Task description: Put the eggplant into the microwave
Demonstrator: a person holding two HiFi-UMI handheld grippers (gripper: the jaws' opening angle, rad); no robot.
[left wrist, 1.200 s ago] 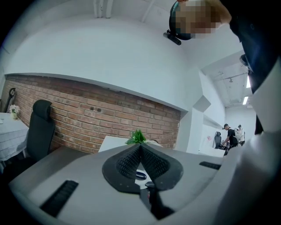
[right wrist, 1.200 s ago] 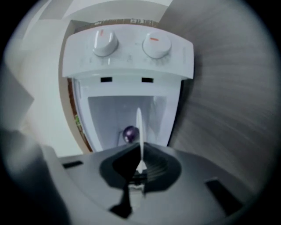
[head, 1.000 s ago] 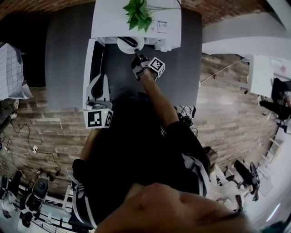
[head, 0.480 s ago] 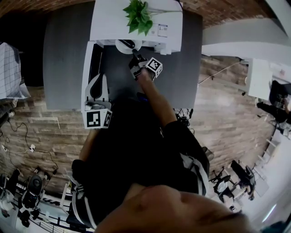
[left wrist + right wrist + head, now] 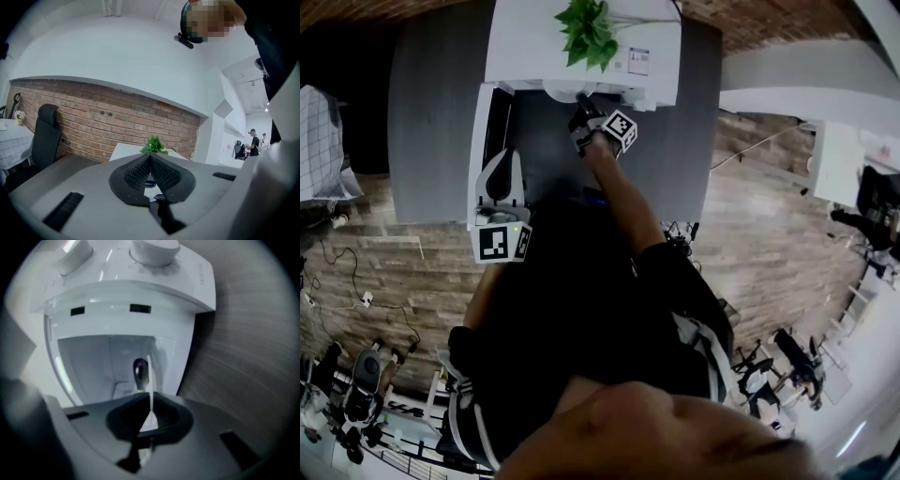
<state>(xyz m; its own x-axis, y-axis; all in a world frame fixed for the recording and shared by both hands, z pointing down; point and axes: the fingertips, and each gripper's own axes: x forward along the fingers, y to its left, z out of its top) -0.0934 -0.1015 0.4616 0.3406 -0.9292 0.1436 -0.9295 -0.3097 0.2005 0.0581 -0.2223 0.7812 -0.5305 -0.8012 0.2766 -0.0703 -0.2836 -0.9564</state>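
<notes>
Right gripper view — close, facing microwave (image 5: 154,291).

- Eggplant (image 5: 139,370): glossy dark purple, green at the stem.
- Plate (image 5: 149,420): white.
- Microwave (image 5: 154,291): white.
- Table (image 5: 441,112): dark grey.
- Plant (image 5: 586,33): green leaves.
- Wall (image 5: 93,122): red-brown brick.
- Floor (image 5: 394,272): brown wood planks.
- Left tongs (image 5: 150,157): dark grey, ribbed pads (image 5: 136,174).
- Marker cube (image 5: 500,244): black squares on white.

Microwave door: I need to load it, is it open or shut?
Open. The right gripper view looks straight into the microwave cavity; in the head view its door stands swung out.
</notes>
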